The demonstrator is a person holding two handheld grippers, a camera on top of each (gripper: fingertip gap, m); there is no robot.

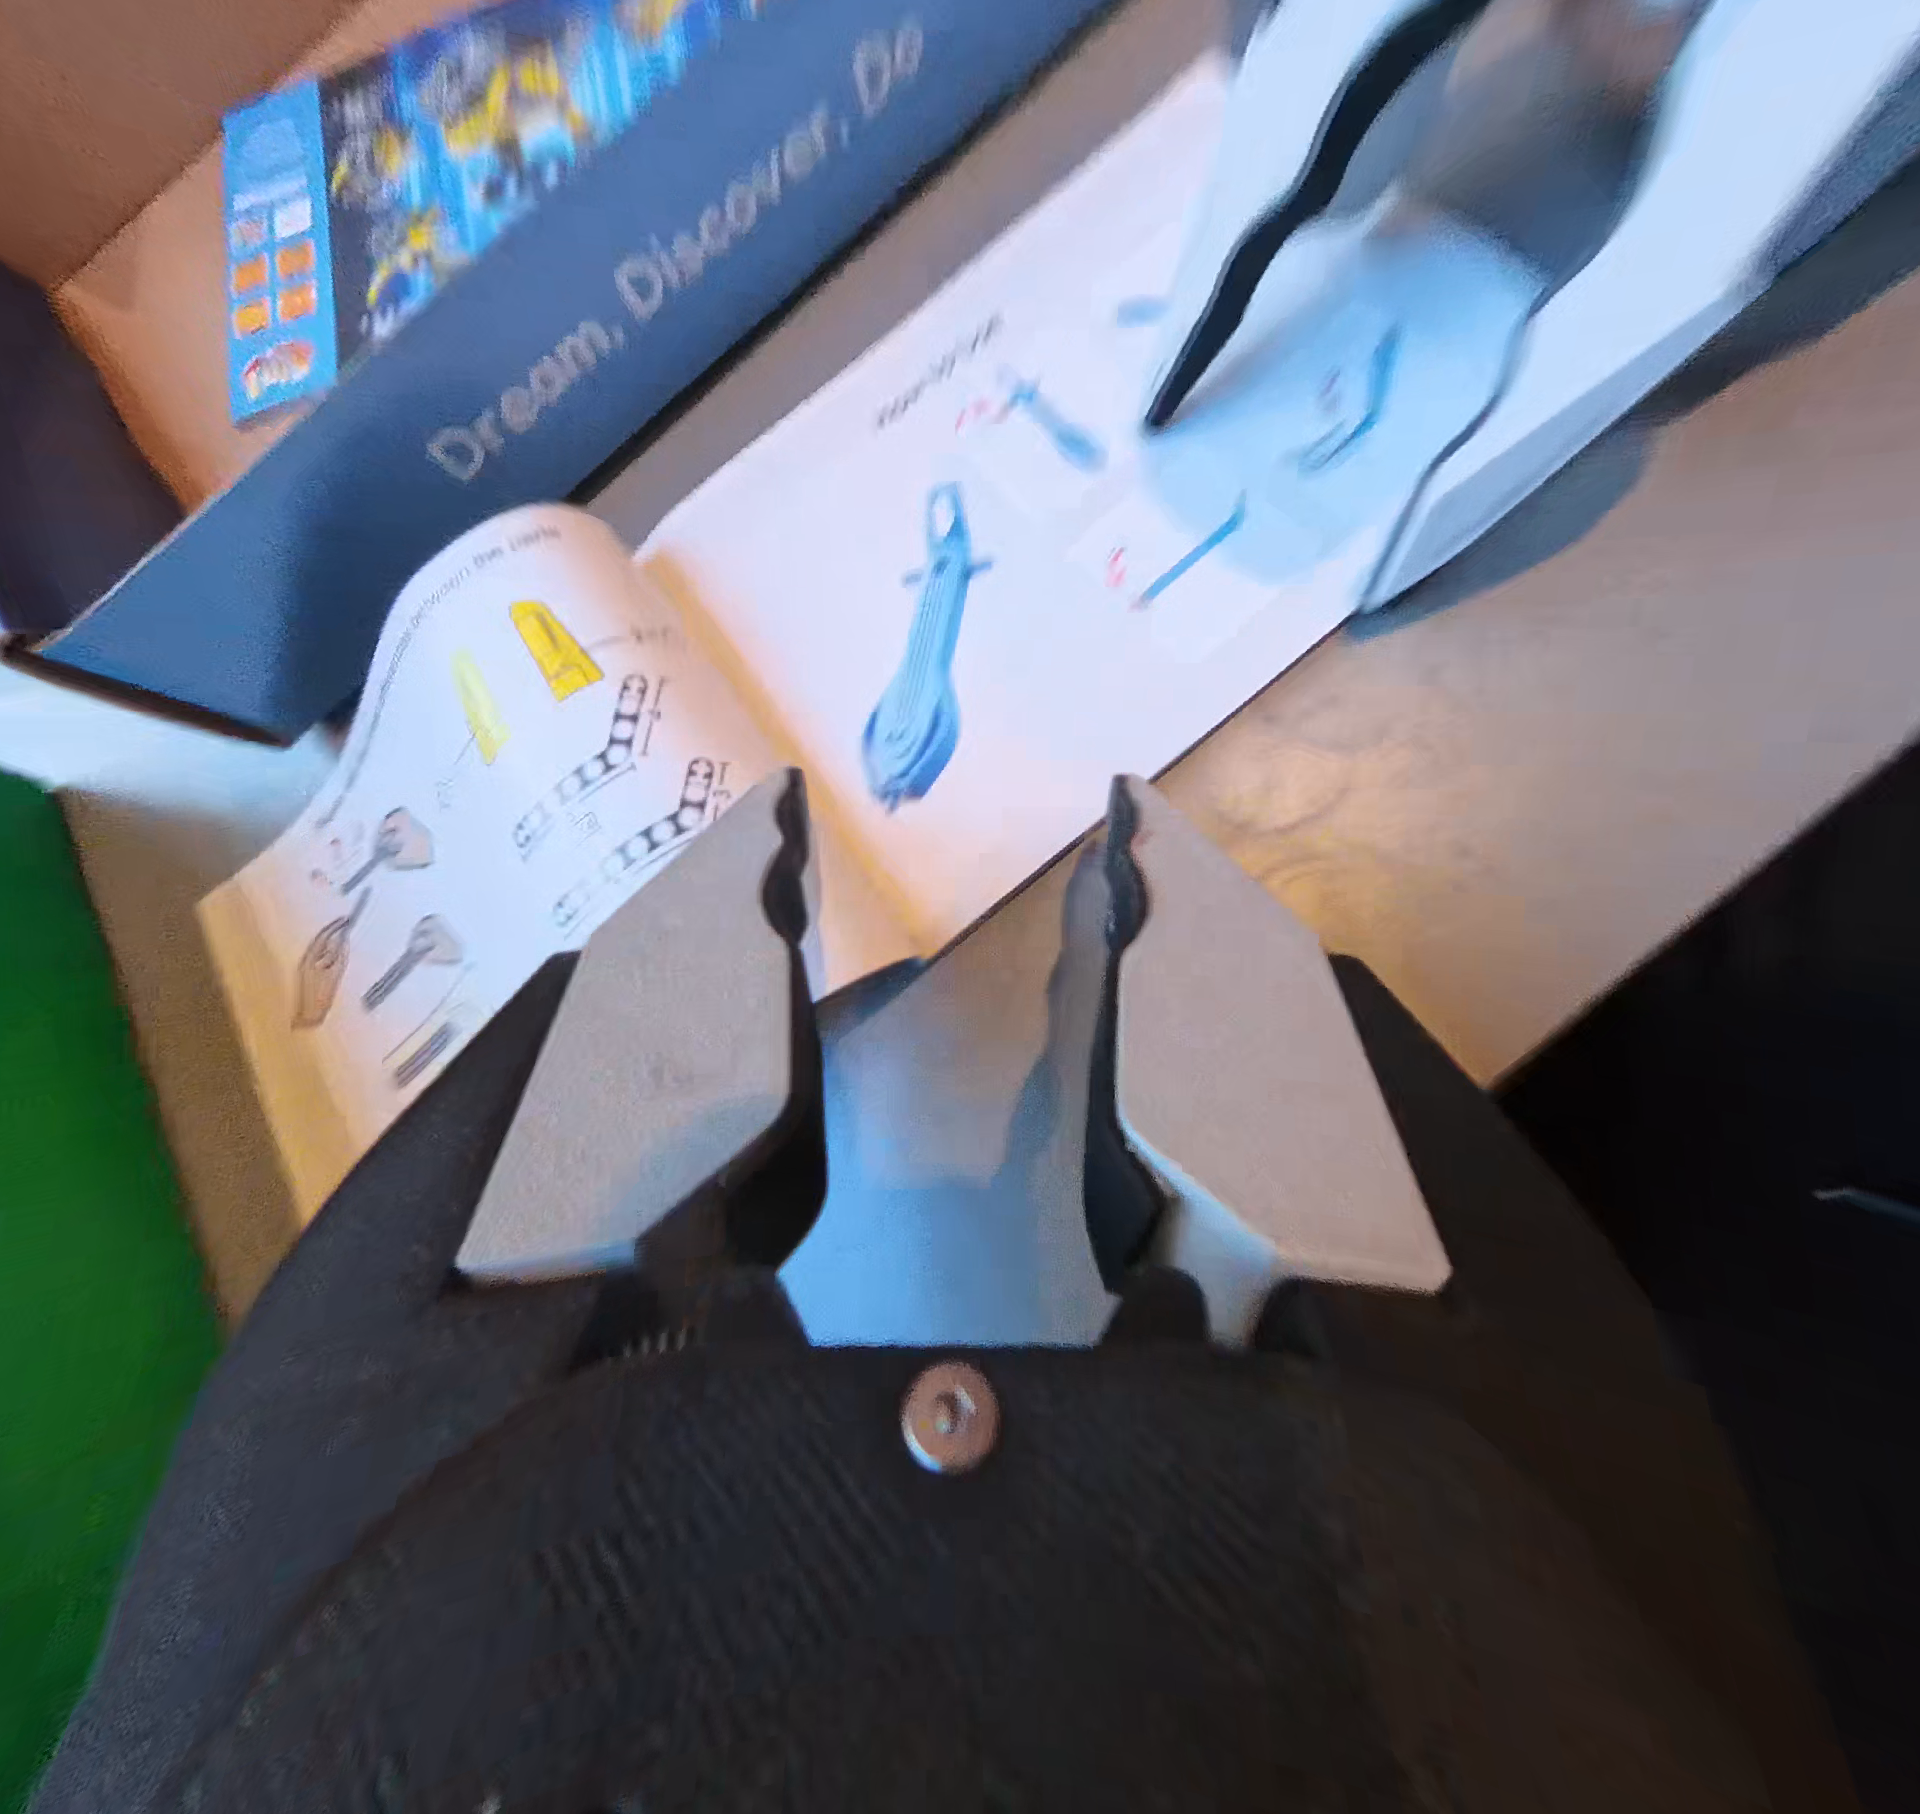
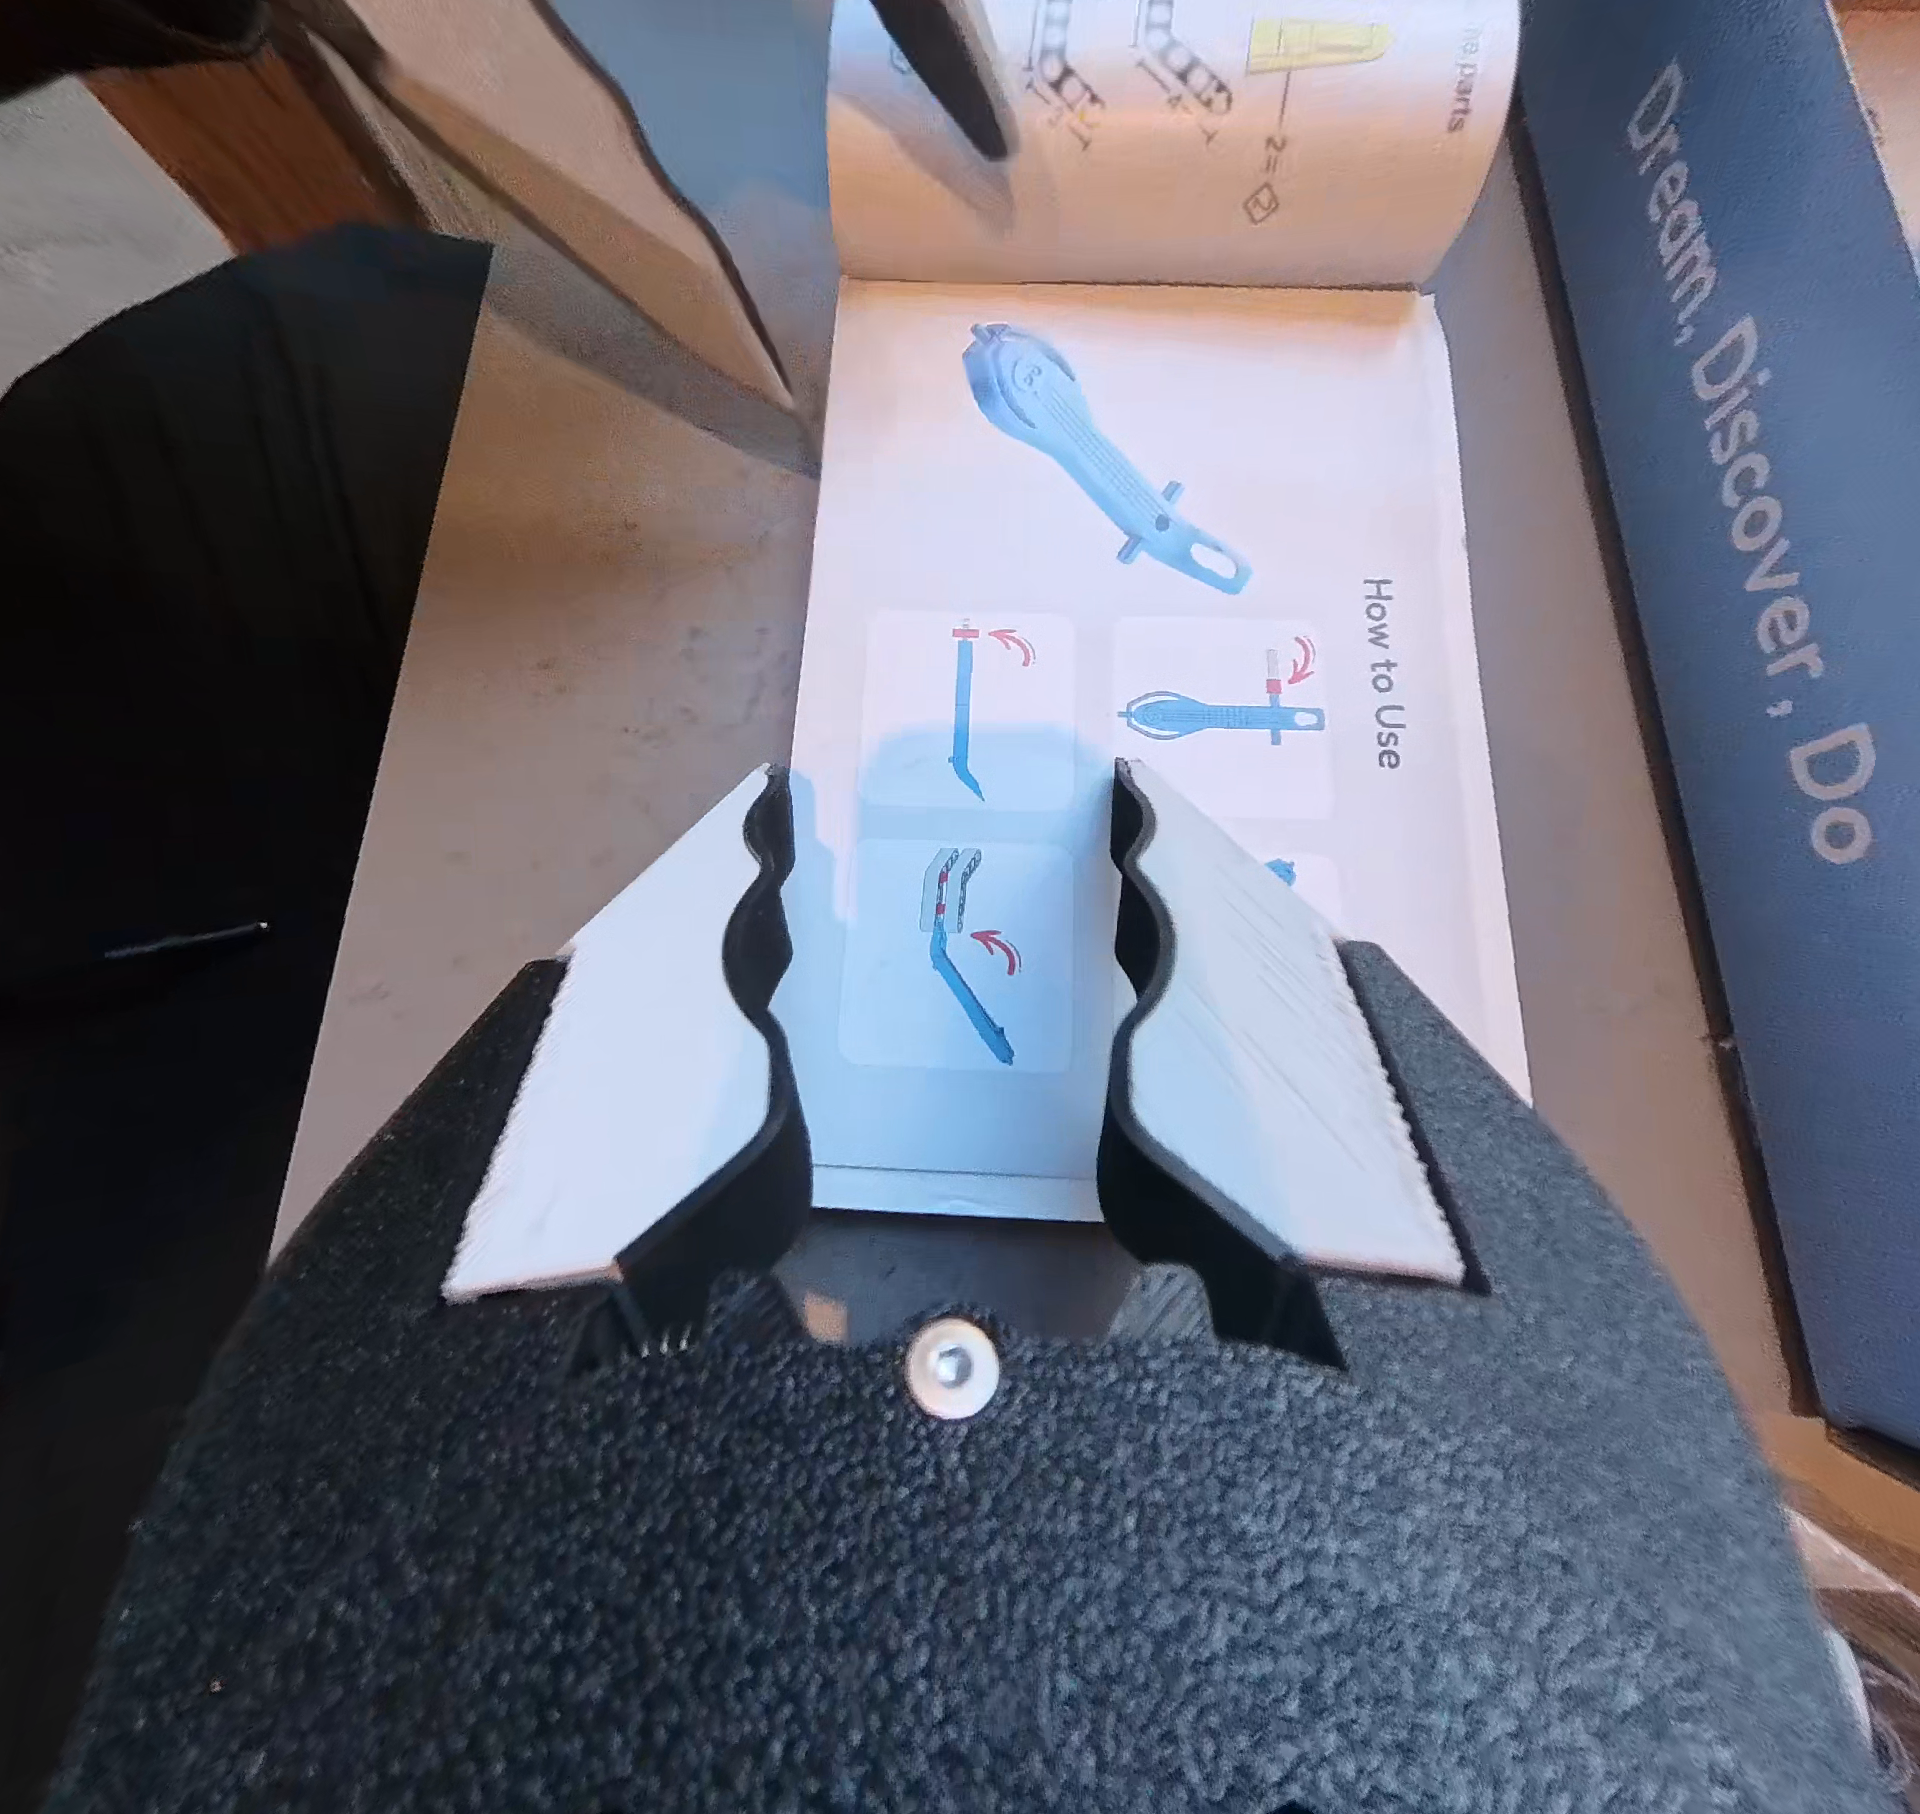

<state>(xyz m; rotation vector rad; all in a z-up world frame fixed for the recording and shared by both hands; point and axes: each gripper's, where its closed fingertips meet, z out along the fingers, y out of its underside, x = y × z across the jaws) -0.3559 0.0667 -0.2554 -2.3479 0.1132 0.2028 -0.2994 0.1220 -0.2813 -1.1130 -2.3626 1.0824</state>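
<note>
An open instruction booklet [image 1: 1039, 642] lies on the wooden table [image 1: 1558, 684]. Its right page shows blue tool drawings, and its left page [image 1: 488, 725] curls upward. My left gripper [image 1: 956, 788] is open with nothing between its fingers, above the booklet's near edge by the spine. My right gripper [image 2: 948, 772] is open with nothing between its fingers, low over the right page [image 2: 1143, 476]. In the left wrist view its fingertips [image 1: 1162, 411] reach down to that page. The left gripper also shows in the right wrist view [image 2: 902, 294], near the curled page [image 2: 1247, 102].
A long dark blue box [image 1: 623, 330] [image 2: 1745, 621] lies along the booklet's far side. Behind it stands an open cardboard box [image 1: 135, 29] with a colourful printed pack [image 1: 468, 185]. A green surface [image 1: 62, 1141] is at the left. A black object [image 2: 187, 621] lies beyond the table edge.
</note>
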